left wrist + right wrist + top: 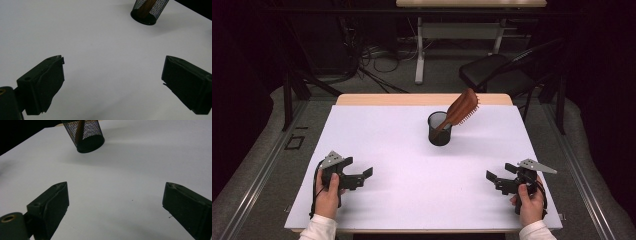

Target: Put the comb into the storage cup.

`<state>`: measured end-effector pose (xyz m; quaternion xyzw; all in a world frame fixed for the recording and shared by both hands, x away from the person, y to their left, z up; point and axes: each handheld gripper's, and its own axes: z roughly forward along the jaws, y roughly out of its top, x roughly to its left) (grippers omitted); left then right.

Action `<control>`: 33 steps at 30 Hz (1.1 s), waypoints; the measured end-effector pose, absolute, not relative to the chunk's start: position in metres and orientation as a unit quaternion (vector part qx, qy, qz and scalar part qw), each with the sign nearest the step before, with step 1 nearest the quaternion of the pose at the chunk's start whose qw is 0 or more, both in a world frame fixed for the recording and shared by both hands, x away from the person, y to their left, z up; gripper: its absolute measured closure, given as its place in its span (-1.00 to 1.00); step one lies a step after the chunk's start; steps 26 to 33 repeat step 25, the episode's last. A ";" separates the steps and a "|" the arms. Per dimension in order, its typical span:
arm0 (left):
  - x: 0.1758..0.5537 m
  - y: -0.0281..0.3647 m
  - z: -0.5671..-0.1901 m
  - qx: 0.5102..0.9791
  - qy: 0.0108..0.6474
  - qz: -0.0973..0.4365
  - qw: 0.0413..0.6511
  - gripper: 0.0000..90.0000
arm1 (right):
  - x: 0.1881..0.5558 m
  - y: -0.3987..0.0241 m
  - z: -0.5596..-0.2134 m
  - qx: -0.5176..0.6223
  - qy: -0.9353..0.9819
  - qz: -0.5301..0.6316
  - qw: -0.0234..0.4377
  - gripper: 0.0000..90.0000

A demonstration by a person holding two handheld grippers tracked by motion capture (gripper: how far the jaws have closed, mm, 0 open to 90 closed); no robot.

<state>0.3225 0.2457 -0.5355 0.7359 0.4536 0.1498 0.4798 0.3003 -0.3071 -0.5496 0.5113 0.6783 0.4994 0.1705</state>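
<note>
A black mesh cup (439, 129) stands upright at the middle back of the white table (402, 165). A brown wooden hairbrush (460, 109) rests in it handle down, its head leaning out to the right. The cup (148, 11) appears far ahead in the left gripper view, and the cup (85, 135) sits at the top left of the right gripper view. My left gripper (364, 176) is near the front left, open and empty. My right gripper (491, 178) is near the front right, open and empty too. Both point inward, well short of the cup.
The white sheet covers a wooden table whose far edge (422, 99) shows bare wood. Behind it stand a black folding chair (497, 70) and another desk's leg (419, 50) with cables on the floor.
</note>
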 end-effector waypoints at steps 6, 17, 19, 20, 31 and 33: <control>0.322 0.246 -0.535 0.736 0.454 0.150 0.480 -0.90 | 0.301 -0.307 -0.550 0.513 0.675 0.501 0.171 -0.85; 0.322 0.246 -0.535 0.734 0.456 0.151 0.480 -0.90 | 0.301 -0.306 -0.552 0.512 0.679 0.498 0.173 -0.83; 0.322 0.247 -0.535 0.734 0.456 0.152 0.480 -0.90 | 0.301 -0.306 -0.552 0.512 0.679 0.497 0.172 -0.83; 0.322 0.247 -0.535 0.733 0.456 0.152 0.480 -0.90 | 0.302 -0.306 -0.552 0.512 0.678 0.499 0.172 -0.83; 0.322 0.248 -0.534 0.732 0.458 0.152 0.481 -0.90 | 0.302 -0.306 -0.552 0.515 0.675 0.500 0.171 -0.83; 0.322 0.248 -0.534 0.732 0.458 0.152 0.481 -0.90 | 0.302 -0.306 -0.552 0.515 0.675 0.500 0.171 -0.83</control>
